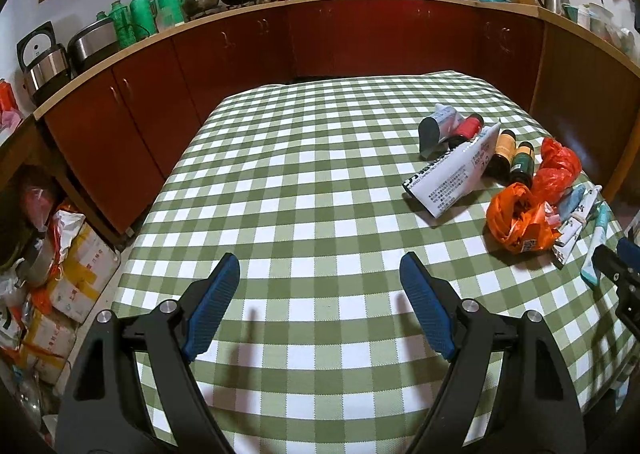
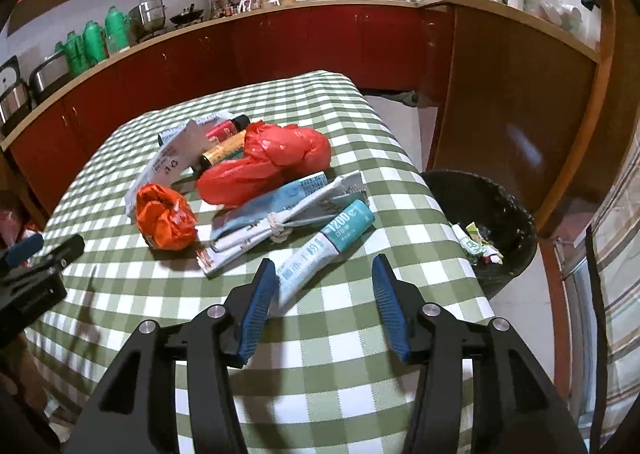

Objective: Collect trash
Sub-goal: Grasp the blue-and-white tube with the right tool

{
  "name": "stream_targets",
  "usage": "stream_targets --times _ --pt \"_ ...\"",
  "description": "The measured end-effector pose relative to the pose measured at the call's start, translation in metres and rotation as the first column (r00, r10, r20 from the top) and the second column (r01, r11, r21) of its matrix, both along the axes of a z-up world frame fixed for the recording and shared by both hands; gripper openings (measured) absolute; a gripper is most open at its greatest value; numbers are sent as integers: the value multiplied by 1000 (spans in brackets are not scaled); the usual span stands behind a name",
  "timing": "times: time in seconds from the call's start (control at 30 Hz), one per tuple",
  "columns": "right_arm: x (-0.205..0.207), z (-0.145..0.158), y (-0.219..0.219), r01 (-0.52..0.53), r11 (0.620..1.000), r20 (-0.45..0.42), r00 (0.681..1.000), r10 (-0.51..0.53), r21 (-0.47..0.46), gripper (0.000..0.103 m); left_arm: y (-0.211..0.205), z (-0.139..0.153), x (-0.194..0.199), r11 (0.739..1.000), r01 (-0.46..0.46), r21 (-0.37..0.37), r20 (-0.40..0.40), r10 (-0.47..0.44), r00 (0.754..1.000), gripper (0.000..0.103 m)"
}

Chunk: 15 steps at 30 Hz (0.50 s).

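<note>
Both grippers, left (image 1: 320,274) and right (image 2: 324,278), hold jaws spread, empty. Just ahead of the right jaws on the bench (image 2: 352,374): one teal-white tube (image 2: 320,254), two crumpled bags, orange (image 2: 164,218) and red (image 2: 264,166), three small bottles (image 2: 222,148). One black bin (image 2: 484,214) stands to their right.

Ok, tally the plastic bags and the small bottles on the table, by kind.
Plastic bags: 2 (red bag, orange bag)
Small bottles: 3 (red bottle, yellow bottle, green bottle)
Total: 5

The black left gripper with blue ribbed pads (image 1: 320,274) and its right twin (image 2: 324,278) both hover, jaws spread wide.
</note>
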State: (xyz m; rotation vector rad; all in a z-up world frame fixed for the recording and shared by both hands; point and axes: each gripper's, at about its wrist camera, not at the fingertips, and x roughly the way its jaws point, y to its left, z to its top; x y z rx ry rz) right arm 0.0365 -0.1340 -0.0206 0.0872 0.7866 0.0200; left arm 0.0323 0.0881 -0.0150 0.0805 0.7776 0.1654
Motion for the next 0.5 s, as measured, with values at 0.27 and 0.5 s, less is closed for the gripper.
stream_targets --times 0.27,0.5 --pt "15 -7 5 23 1000 -13 1000 -23 -1 54 1 0 0 1000 0 -7 -1 0 1000 80" --pt "7 -7 -3 15 1000 2 1000 -15 12 36 -3 -1 -1 1000 13 -13 -3 -13 1000 80"
